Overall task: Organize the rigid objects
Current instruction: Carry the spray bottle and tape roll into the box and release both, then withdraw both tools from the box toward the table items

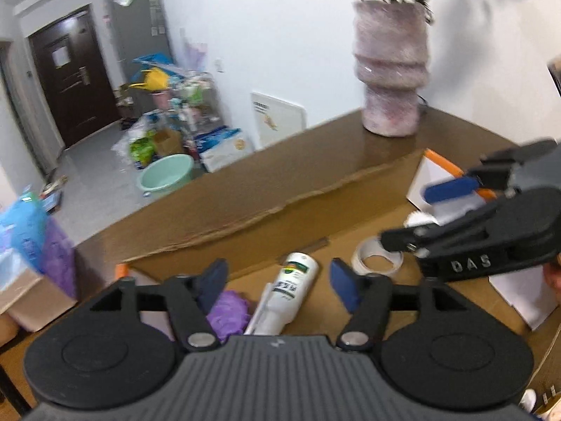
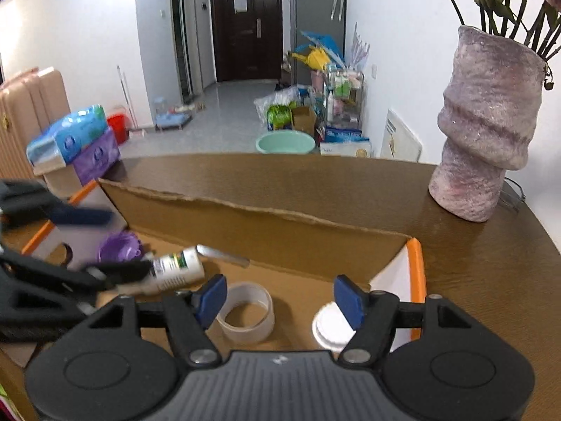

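Both grippers parted over cardboard box, nothing held.
White bottle judged light, rigid (slippery); best taken mid-body by left gripper.

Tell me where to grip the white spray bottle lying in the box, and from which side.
Grip the white spray bottle across its round body, coming from above: it lies flat on the cardboard box floor, its long sides apparently clear. The open left tongs already straddle it.
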Available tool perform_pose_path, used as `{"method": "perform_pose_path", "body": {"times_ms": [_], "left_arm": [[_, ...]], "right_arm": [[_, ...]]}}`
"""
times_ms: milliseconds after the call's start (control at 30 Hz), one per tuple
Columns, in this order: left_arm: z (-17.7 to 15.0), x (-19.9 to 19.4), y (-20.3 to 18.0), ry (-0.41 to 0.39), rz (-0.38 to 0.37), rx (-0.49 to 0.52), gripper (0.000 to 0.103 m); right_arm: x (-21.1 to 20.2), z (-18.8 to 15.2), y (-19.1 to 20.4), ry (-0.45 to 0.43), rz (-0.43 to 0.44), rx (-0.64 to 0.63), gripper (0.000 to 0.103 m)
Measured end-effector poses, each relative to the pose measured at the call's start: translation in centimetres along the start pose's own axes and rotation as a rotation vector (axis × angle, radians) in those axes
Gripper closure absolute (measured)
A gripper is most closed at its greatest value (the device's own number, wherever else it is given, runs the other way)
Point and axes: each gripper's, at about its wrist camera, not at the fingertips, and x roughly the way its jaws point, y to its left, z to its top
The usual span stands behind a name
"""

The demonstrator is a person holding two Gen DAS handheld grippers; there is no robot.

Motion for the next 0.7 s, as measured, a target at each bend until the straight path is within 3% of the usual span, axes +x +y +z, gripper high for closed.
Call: {"method": "perform_pose_path", "body": {"times_ms": [167,367,500,633,700], "left_arm": [[1.0,-4.3,1.4,-0.008,0.03,-0.085,0.029],[1.2,-10.8,1.5,-0.07,0.09,-0.135,0.022],[0.3,-15.6,1.6,-0.149,0.098,-0.176,0.019],[-1.4,-19.5,1.3,-0.242,0.117,-0.225,0.008],[-2.2,-20.7,1.1,-0.259,0.095,-0.242,0.008]], "right_arm": [[-3.4,0.8,0.3,0.007,-0.014,-0.002,0.035],[-10.0,1.4,1.5,-0.036,-0.057,-0.028,0.026],[-14.7,1.2,2.2,-0.101,-0.075,-0.02,0.025],[-19.0,0.1,2.9,-0.21,-0.08,-0.004,0.011],[-20.4,-0.6,3.5,-0.249,-0.103,-0.013,0.01]]}}
